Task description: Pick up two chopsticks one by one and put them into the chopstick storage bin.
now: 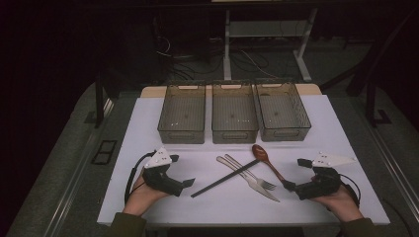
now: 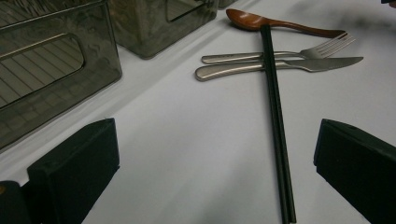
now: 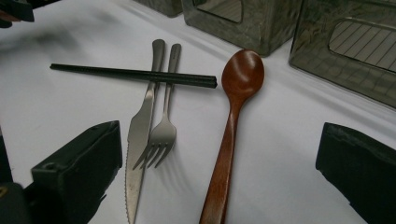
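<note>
Cutlery lies in a loose cluster on the white surface [image 1: 148, 197]; I take the black chopsticks [image 1: 225, 178] as my landmark; they run diagonally across the cluster. Knife [image 1: 249, 180] and fork [image 1: 253, 175] sit side by side beneath the chopsticks, which cross over their handles; wooden spoon [image 1: 267, 160] lies just right of the chopsticks' far end, its bowl touching or nearly touching that tip, I cannot tell which. Three smoky bins [image 1: 234, 118] stand in a row beyond the chopsticks, well apart from them. Left tool [image 1: 189, 182] rests on the surface to the left of the chopsticks' near end, jaws spread wide, nothing between them; right tool [image 1: 288, 185] rests to the right of the chopsticks, beside the spoon's handle end, jaws likewise released, gripping nothing; I see a hand behind each tool.
</note>
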